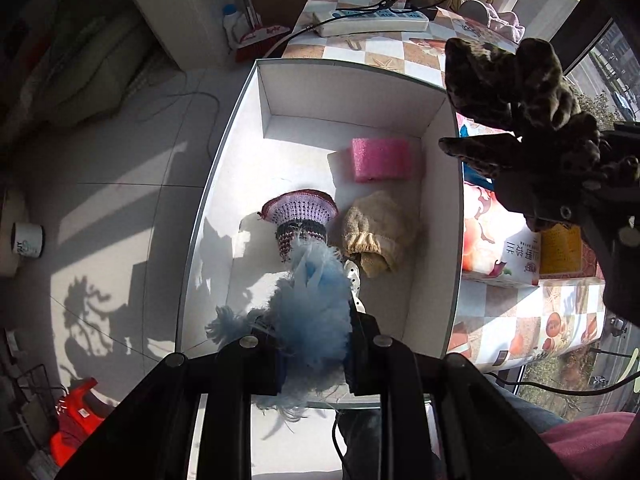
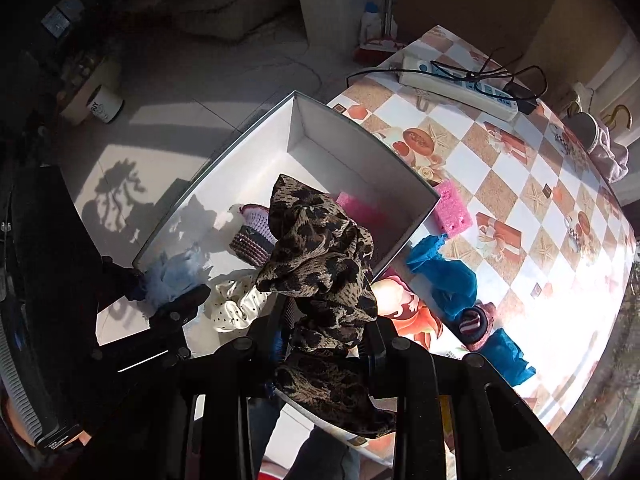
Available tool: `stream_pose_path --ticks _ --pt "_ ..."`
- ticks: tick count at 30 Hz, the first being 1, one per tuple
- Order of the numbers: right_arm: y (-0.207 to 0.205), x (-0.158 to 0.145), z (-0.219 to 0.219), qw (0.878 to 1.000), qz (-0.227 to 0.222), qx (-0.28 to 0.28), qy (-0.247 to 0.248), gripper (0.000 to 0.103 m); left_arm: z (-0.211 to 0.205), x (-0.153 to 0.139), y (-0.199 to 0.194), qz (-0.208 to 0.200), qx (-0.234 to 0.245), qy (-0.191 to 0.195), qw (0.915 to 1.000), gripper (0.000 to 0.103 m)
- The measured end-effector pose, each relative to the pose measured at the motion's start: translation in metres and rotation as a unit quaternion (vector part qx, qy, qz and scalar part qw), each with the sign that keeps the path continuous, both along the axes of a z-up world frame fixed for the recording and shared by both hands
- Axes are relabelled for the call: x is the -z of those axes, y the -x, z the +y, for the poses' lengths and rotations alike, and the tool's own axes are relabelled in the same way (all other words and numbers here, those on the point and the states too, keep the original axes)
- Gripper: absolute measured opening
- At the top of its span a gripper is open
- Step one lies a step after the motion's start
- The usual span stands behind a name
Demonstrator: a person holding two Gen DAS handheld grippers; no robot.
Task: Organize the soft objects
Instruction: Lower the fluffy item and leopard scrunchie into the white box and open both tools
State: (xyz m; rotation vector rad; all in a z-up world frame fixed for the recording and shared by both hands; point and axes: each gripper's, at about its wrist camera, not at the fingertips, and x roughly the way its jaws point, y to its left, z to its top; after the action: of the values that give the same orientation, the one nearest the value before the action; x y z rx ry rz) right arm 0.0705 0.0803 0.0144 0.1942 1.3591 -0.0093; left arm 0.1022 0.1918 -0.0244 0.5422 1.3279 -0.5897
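My left gripper (image 1: 314, 344) is shut on a fluffy light-blue yarn piece (image 1: 316, 300) and holds it over the near end of the white box (image 1: 224, 152); it also shows in the right wrist view (image 2: 172, 280). My right gripper (image 2: 326, 340) is shut on a leopard-print cloth (image 2: 320, 248), held above the box's right wall; the cloth also shows in the left wrist view (image 1: 516, 92). In the box lie a pink sponge (image 1: 382, 159), a purple knitted hat (image 1: 298, 216), a tan towel (image 1: 376, 232) and a white dotted scrunchie (image 2: 236, 306).
On the checkered table (image 2: 520, 184) lie a second pink sponge (image 2: 454, 210), blue cloths (image 2: 448, 276), a striped knit item (image 2: 476, 326), a power strip (image 2: 460, 88) with cables and a tissue pack (image 1: 500, 248). A white cup (image 1: 27, 240) stands on the floor.
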Motion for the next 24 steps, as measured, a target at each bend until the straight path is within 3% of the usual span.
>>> stream_pose_path --ticks 24 --pt "-0.010 0.009 0.011 1.000 0.013 -0.019 0.015 0.032 0.007 0.004 0.001 0.000 -0.004 0.000 1.0000 0.024"
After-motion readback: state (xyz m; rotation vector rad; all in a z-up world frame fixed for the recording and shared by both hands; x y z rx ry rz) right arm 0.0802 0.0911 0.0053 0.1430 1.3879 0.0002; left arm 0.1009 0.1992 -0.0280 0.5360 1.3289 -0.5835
